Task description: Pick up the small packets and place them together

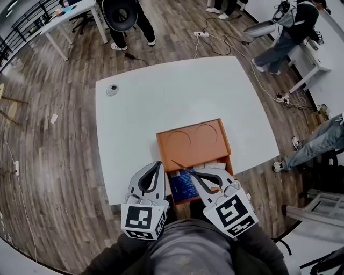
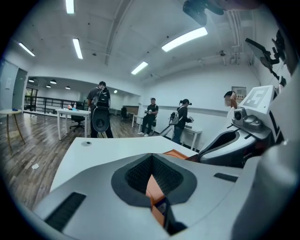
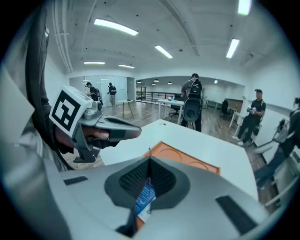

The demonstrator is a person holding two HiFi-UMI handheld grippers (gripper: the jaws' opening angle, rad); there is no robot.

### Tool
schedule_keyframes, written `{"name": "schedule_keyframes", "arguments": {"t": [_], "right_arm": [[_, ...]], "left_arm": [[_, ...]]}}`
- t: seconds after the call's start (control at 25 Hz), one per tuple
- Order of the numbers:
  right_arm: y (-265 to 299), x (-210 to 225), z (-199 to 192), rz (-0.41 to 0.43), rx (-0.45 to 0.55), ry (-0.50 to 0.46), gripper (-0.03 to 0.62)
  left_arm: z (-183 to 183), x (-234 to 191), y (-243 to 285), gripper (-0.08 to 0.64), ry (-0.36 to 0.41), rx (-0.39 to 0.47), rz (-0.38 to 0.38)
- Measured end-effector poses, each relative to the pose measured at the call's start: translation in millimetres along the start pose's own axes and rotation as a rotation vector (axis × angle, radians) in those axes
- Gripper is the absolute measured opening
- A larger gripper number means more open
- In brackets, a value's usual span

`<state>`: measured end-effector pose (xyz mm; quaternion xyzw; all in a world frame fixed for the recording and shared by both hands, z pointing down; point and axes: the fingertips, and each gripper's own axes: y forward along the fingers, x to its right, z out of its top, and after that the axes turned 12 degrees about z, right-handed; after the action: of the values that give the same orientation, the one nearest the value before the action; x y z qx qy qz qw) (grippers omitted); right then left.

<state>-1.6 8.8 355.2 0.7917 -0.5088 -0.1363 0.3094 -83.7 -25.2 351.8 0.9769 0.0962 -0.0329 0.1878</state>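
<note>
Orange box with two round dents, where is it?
In the head view the orange box sits at the white table's near edge, right of centre, partly under the right gripper.

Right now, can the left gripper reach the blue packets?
Probably yes: the left gripper sits beside the open tray, packets close by, though the right gripper above them may crowd it.

The setting is an open-plan office or lab workspace. A white table (image 1: pixel 161 102) is set on a wood-plank floor (image 1: pixel 54 139). Beyond the table's far side, white desks (image 1: pixel 70 13) are placed, people (image 1: pixel 129 21) are seen standing, and a power strip (image 1: pixel 201 34) with cables is laid on the floor. Long ceiling light strips (image 2: pixel 183 38) are mounted above the table.
</note>
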Motion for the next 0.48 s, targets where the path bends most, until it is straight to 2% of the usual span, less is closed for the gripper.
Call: {"name": "schedule_keyframes", "arguments": {"t": [0.2,0.36,0.48], "right_arm": [[-9.2,10.8,36.6,0.009,0.073,-0.025,0.003],[-3.2,17.0,53.0,0.069,0.114,-0.027,0.003],[7.9,26.1,51.9,0.124,0.118,0.013,0.003]], "left_arm": [[28.4,-1.8,-5.5,-0.003,0.005,0.058,0.027],[34.8,-7.2,-6.5,-0.003,0.001,0.066,0.069],[32.0,-15.1,-3.6,-0.003,-0.011,0.052,0.111]]}}
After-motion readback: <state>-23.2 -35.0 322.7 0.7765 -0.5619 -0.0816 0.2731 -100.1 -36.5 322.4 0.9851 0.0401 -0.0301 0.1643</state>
